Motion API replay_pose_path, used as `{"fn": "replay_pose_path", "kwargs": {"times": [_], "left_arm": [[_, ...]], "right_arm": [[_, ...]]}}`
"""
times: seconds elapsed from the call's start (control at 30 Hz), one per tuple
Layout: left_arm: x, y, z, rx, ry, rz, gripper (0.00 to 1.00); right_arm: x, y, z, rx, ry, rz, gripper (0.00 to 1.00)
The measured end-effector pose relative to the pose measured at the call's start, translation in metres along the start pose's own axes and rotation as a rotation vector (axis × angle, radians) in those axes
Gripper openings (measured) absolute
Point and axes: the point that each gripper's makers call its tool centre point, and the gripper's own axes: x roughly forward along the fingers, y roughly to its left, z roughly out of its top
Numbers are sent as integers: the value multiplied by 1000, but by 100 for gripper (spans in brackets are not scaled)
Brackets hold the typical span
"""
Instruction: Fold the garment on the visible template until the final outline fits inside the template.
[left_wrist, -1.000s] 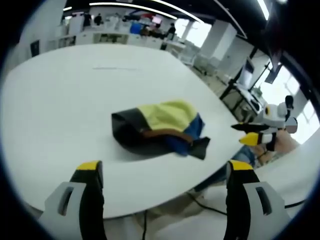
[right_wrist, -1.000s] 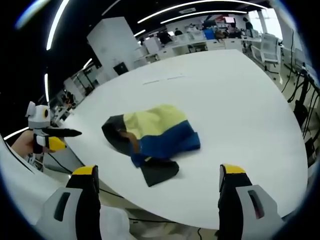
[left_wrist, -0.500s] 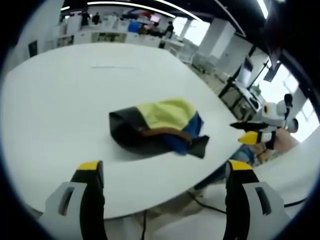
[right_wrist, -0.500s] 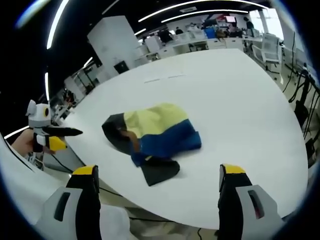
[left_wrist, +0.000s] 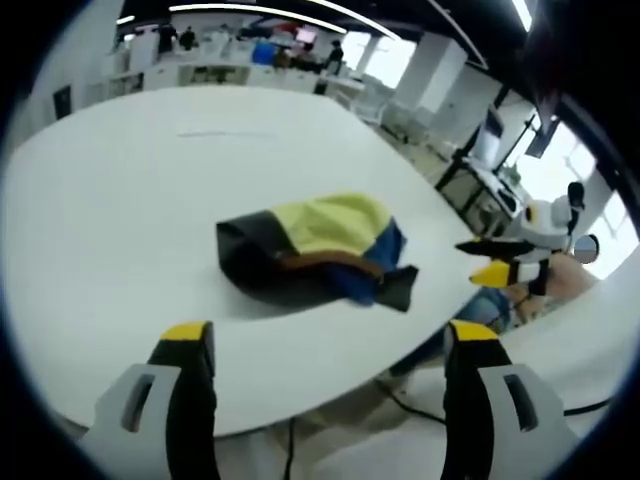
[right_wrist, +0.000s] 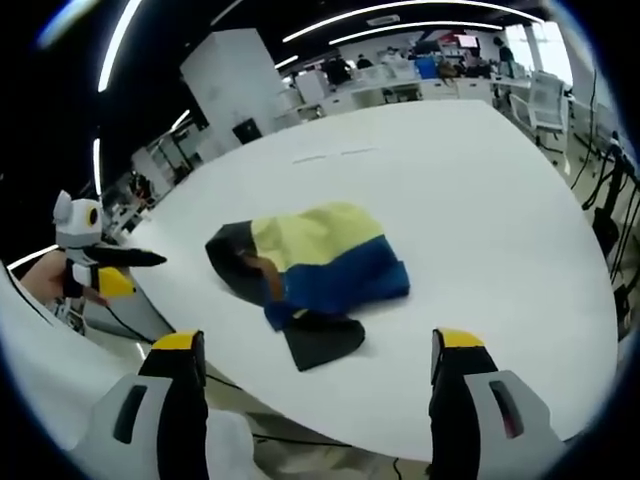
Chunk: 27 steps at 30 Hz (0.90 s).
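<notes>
Left gripper (left_wrist: 325, 345) off the table's near edge, jaws spread wide, nothing between them. Garment (left_wrist: 312, 249) bunched on the white table (left_wrist: 120, 180), ahead and well apart. Right gripper (right_wrist: 318, 350) likewise wide apart and empty, garment (right_wrist: 312, 268) ahead between the jaw lines, black flap nearest.

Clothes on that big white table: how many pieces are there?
1. A single bunched-up garment, yellow, blue and black, lies near the table's front edge, between the two open grippers. Its folds could hide something smaller underneath.
</notes>
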Motion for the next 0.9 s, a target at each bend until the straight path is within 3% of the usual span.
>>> {"fn": "replay_pose_path", "kwargs": {"times": [0.9], "left_arm": [[1,10,-7,-25,16,17,83]], "right_arm": [[20,6,-5,-157,32,13,77]]}}
